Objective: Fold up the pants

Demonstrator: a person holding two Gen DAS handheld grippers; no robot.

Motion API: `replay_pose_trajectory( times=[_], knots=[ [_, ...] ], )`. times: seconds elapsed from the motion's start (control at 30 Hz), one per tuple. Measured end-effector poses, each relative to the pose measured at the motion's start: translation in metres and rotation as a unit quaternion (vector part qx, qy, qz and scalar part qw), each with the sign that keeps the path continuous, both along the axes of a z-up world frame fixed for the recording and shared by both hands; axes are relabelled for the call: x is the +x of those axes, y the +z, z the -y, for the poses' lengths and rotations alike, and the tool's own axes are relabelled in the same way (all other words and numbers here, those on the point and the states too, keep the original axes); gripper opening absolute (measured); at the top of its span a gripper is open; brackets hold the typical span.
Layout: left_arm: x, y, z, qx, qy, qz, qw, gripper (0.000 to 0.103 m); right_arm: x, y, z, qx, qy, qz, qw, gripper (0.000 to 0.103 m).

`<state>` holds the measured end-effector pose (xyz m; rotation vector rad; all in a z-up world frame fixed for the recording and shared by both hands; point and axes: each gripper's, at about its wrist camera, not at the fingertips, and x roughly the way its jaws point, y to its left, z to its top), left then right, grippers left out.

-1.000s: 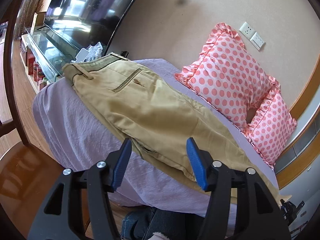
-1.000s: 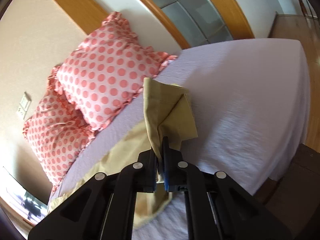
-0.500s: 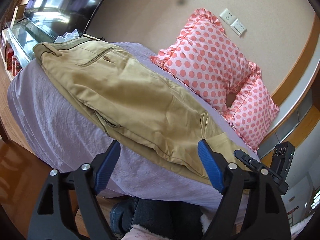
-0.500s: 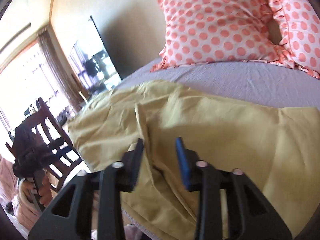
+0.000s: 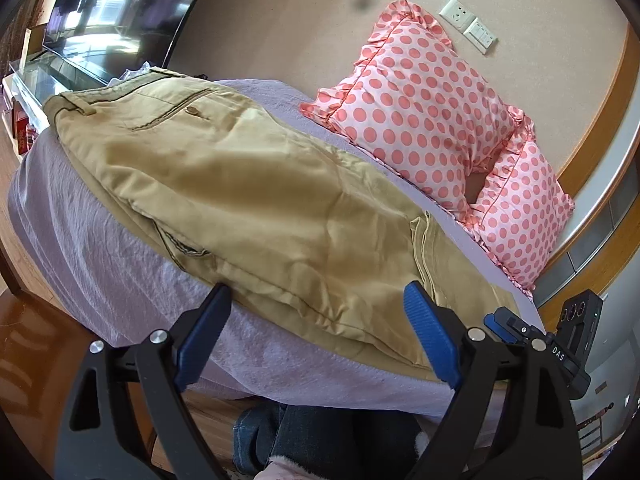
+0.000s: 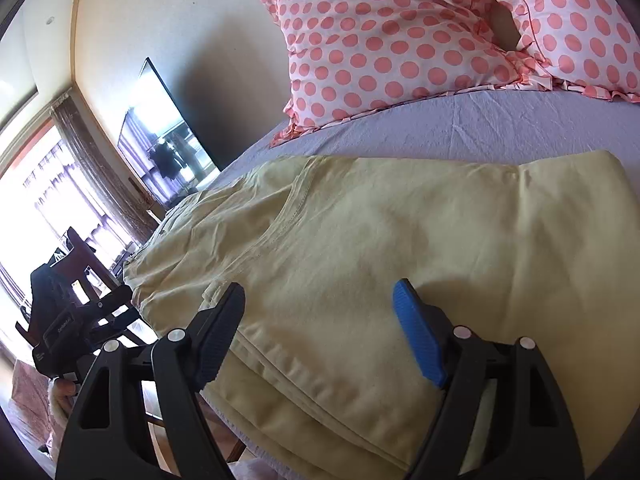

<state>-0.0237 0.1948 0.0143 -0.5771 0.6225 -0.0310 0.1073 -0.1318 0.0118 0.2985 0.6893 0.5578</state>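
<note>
A home bedroom: a bed [image 5: 120,280] with two dotted pillows [image 5: 420,112] against the far wall, a TV [image 5: 120,12] at left.

Your left gripper [image 5: 316,334] has black, triangular-cutout arms, silver screw heads at the pivots and ribbed blue pads [image 5: 430,336]. Your right gripper [image 6: 320,332] is built the same; beside it a black unit is lettered "DAS". Below the tongs you wear dark jeans [image 5: 320,436].

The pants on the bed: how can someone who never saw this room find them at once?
Find the bed with its lilac sheet. In front of two pink dotted pillows lie the pants, the only tan, plain cloth there.
</note>
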Motion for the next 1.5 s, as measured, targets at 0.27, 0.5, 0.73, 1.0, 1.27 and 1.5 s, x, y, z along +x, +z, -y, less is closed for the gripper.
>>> replay_pose_trajectory(
  times=[0.27, 0.5, 0.73, 1.0, 1.27, 1.5],
  knots=[
    [0.001, -0.007, -0.014, -0.035, 0.026, -0.01, 0.999, 0.086, 0.005, 0.0, -0.002, 0.006, 0.006, 0.0, 1.0, 0.079],
    [0.012, 0.011, -0.035, -0.012, 0.063, 0.002, 0.9979, 0.087, 0.004, -0.002, -0.001, 0.01, 0.01, 0.002, 1.0, 0.08],
    [0.034, 0.004, -0.117, -0.075, 0.182, -0.017, 0.9803, 0.078, 0.002, -0.002, 0.001, 0.02, 0.015, 0.006, 1.0, 0.08],
    [0.057, 0.025, -0.129, -0.026, 0.248, -0.04, 0.9676, 0.009, -0.007, 0.004, 0.024, 0.043, 0.007, 0.022, 0.999, 0.08],
    [0.092, 0.134, 0.057, 0.151, 0.005, 0.084, 0.985, 0.009, -0.022, 0.021, 0.109, 0.091, -0.109, 0.063, 0.988, 0.083],
    [0.097, 0.086, 0.267, 0.224, -0.325, 0.087, 0.9148, 0.01, -0.039, 0.019, 0.181, 0.136, -0.209, 0.055, 0.967, 0.085]
  ],
)
